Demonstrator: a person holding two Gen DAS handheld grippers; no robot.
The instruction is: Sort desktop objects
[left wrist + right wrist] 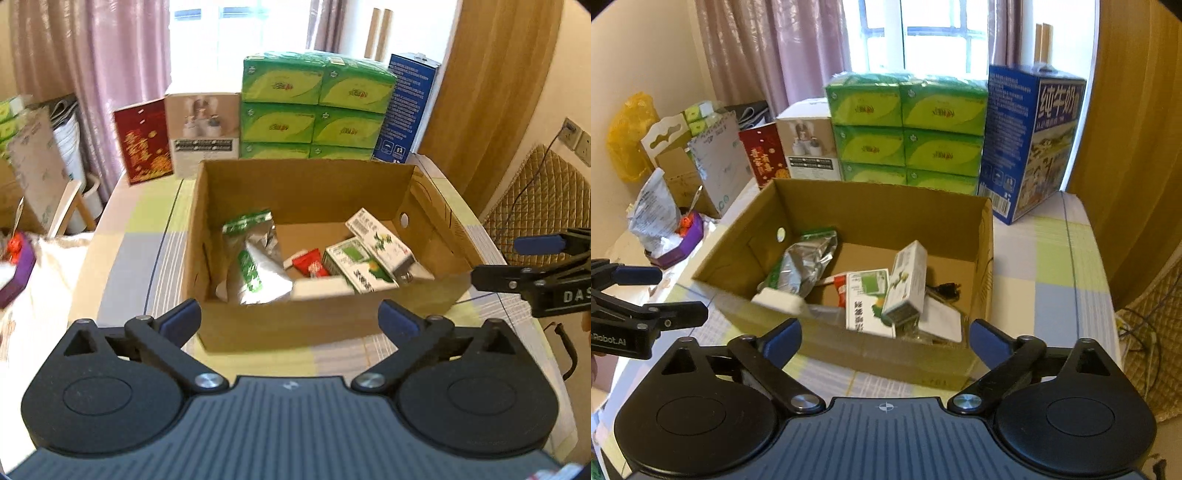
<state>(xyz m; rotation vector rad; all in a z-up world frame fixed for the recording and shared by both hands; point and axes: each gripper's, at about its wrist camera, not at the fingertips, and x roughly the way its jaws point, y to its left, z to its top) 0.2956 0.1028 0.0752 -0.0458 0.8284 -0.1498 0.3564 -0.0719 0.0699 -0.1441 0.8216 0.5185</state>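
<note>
While packets and cartons fill the cardboard box [295,325] mid-table, left gripper [290,317] and right gripper [884,338] hover spread, empty.

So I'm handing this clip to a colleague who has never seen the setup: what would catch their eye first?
Probably the open cardboard box in the middle of the table, holding a jumble: a silver foil pouch, green-and-white cartons and a red packet. Behind it, the bright green stack of tissue packs and the blue milk carton case stand before the window. Both grippers, left and right, hover open and empty at the box's near edge.
</note>
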